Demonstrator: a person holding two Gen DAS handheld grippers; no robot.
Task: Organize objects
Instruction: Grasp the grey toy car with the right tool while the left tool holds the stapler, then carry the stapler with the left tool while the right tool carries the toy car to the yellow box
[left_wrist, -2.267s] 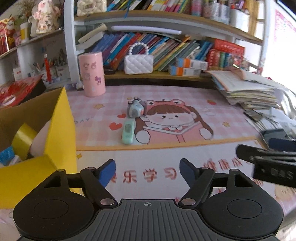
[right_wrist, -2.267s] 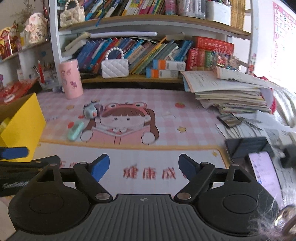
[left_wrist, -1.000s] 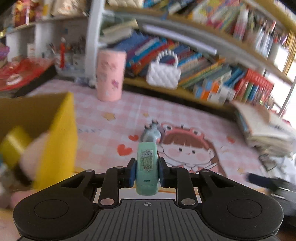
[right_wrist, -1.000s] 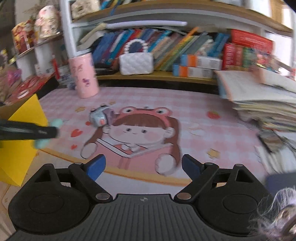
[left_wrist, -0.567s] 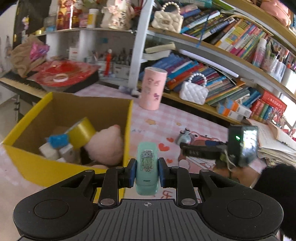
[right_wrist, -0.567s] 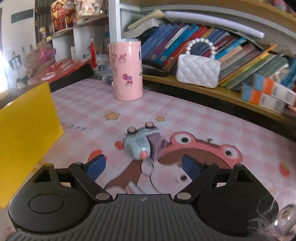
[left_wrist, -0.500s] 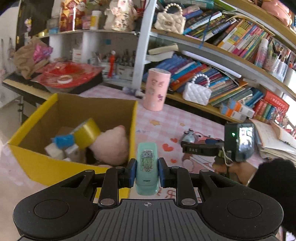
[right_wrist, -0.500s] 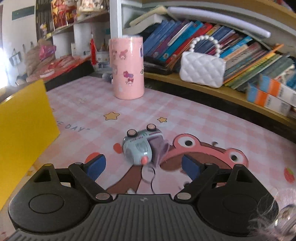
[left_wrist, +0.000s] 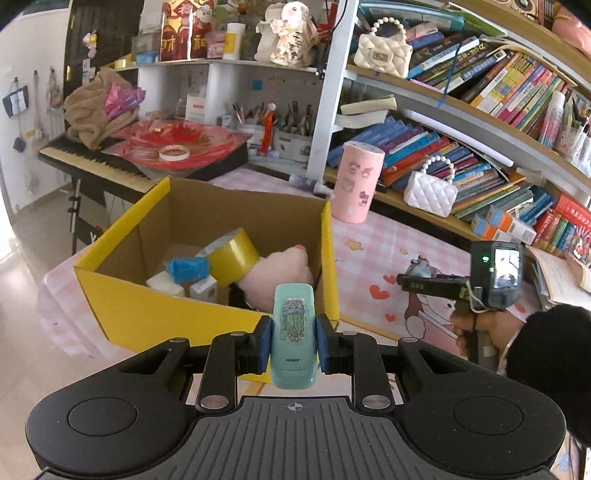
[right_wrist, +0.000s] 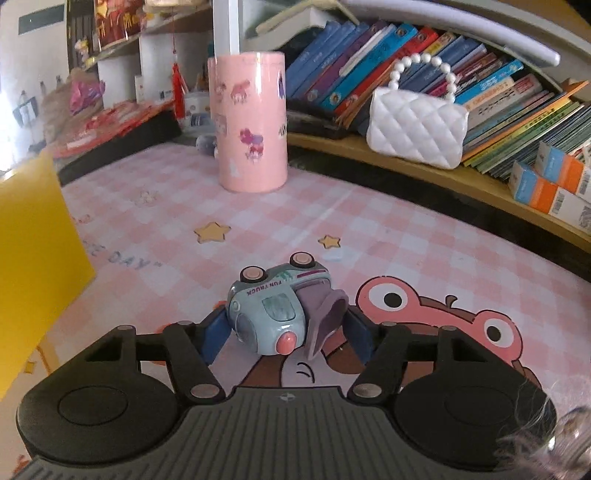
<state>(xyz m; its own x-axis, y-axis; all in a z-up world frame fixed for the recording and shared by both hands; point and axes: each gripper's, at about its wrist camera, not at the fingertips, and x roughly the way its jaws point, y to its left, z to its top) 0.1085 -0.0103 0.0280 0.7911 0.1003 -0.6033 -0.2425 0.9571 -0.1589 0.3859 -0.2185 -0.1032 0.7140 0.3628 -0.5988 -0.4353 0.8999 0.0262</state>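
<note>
My left gripper (left_wrist: 293, 343) is shut on a mint-green stapler-like gadget (left_wrist: 293, 325) and holds it in the air in front of the open yellow cardboard box (left_wrist: 155, 314). On the pink checked desk mat, a pale blue toy truck (right_wrist: 269, 310) with a purple flap lies on its side. My right gripper (right_wrist: 288, 332) is low over the mat with the truck between its blue pads. Its jaws are closing, with the pads near the truck's sides. In the left wrist view the right gripper (left_wrist: 413, 282) reaches the truck (left_wrist: 419, 264) from the right.
The box holds a yellow tape roll (left_wrist: 232, 254), a pink plush (left_wrist: 280, 277) and small items. A pink cylinder (right_wrist: 251, 122) and a white quilted purse (right_wrist: 417, 122) stand behind the truck under the bookshelves. The box's yellow wall (right_wrist: 33, 236) is to the truck's left.
My left gripper swung left with the mint gadget toward the yellow box. My right gripper moved in low on the toy truck and its jaws narrowed around it.
</note>
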